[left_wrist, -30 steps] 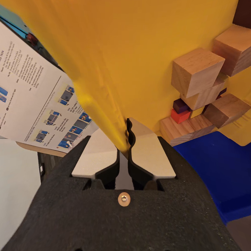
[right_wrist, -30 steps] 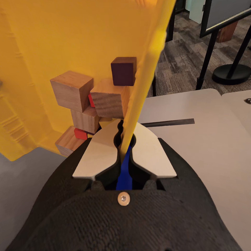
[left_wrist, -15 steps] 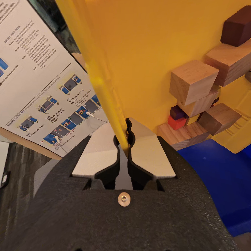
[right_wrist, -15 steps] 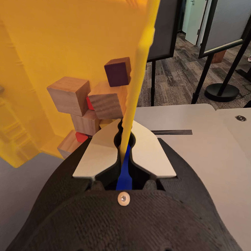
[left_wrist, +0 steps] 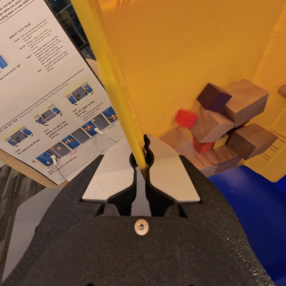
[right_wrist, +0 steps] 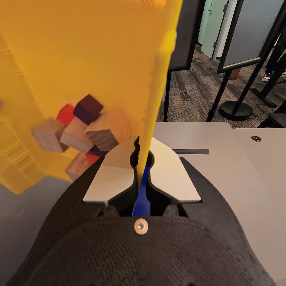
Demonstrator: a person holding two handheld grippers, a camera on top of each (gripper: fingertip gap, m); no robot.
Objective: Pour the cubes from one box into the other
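A yellow box (left_wrist: pixel 185 61) is tipped up steeply, its inside facing both cameras. My left gripper (left_wrist: pixel 143 139) is shut on its left wall. My right gripper (right_wrist: pixel 143 142) is shut on its right wall (right_wrist: pixel 154 108). Several wooden cubes (left_wrist: pixel 213 128), a red cube (left_wrist: pixel 185 118) and a dark purple cube (left_wrist: pixel 213 96) are piled at its low edge, blurred by motion. They also show in the right wrist view: wooden cubes (right_wrist: pixel 74 136), purple cube (right_wrist: pixel 88 108). A blue box (left_wrist: pixel 247 201) lies just under that low edge and shows between the right fingers (right_wrist: pixel 143 193).
A printed instruction sheet on a wooden board (left_wrist: pixel 46 92) stands close on the left. A grey table (right_wrist: pixel 216 170) stretches to the right. Black stands (right_wrist: pixel 235 111), panels and carpet floor lie beyond it, with a person's shoe (right_wrist: pixel 266 76) at far right.
The yellow box has tipped up more. The purple cube and a red cube have slid down onto the pile, and the wooden cubes have shifted toward the low edge. Both grips are unchanged.
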